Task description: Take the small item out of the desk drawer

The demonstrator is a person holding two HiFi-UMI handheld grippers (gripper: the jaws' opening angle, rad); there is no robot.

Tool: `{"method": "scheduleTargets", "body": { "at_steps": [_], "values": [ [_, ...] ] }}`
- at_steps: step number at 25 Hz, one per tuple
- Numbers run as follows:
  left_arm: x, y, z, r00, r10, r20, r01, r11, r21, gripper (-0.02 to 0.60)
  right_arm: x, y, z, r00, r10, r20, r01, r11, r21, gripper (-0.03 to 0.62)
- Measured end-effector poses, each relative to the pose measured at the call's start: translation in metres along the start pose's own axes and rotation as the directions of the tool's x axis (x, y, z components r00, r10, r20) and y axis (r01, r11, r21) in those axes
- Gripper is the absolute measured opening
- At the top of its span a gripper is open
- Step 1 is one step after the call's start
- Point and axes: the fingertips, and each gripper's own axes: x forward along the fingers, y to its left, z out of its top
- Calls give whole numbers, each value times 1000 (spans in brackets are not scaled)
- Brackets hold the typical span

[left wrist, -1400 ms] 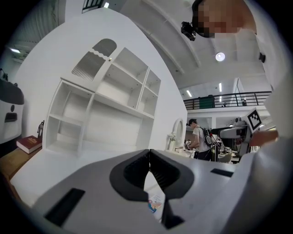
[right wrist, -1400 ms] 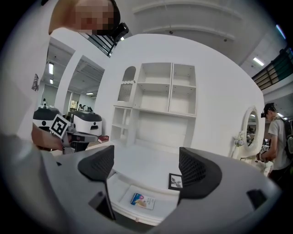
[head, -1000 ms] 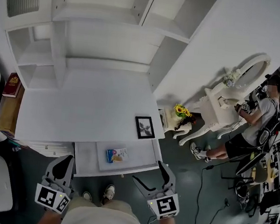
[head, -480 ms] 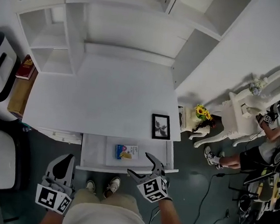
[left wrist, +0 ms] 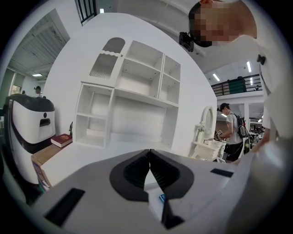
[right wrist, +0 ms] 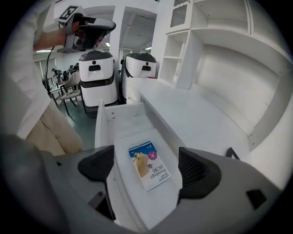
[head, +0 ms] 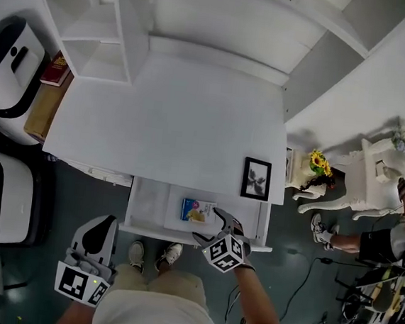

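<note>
The desk drawer [head: 148, 206] stands pulled out below the white desk [head: 170, 126]. A small flat blue and yellow packet [head: 198, 210] lies inside it, also seen in the right gripper view as the packet [right wrist: 150, 165] on the drawer floor [right wrist: 132, 123]. My right gripper [head: 209, 226] hovers over the drawer's front edge, just right of the packet. Its jaws are open [right wrist: 147, 170], and the packet lies below and between them, untouched. My left gripper [head: 100, 220] hangs left of the drawer with its jaws shut [left wrist: 149, 153] and nothing in them.
A framed picture [head: 256, 178] stands on the desk's right front corner. A white shelf unit [head: 94, 26] backs the desk. Two white machines [head: 12, 68] and a red book [head: 57, 69] are at the left. A white vanity with flowers [head: 318, 163] and a person [head: 387, 240] are at the right.
My right gripper has moved from beside the drawer's right front corner to over the drawer, close to the packet. The head view has shifted. The left gripper has stayed low at the left.
</note>
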Motion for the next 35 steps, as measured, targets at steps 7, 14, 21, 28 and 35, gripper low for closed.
{"method": "scheduleTargets", "body": {
  "at_steps": [7, 14, 21, 28, 35],
  "values": [
    [-5, 3, -17, 998, 54, -44, -55, 998, -9, 17, 45, 1, -23, 989, 112, -92, -121, 987, -105, 448],
    [-11, 7, -24, 990, 111, -83, -113, 994, -10, 17, 86, 6, -43, 959, 223, -174, -242, 965, -98, 451],
    [-20, 17, -31, 979, 171, -110, -173, 985, -15, 17, 111, 5, -60, 925, 270, -267, -311, 942, -126, 482],
    [-36, 24, -33, 968, 224, -114, -227, 974, -18, 17, 125, 10, -69, 888, 288, -358, -373, 907, -195, 500],
    [-49, 33, -36, 959, 260, -115, -265, 964, -26, 16, 132, 11, -75, 861, 318, -396, -412, 894, -179, 500]
  ]
}}
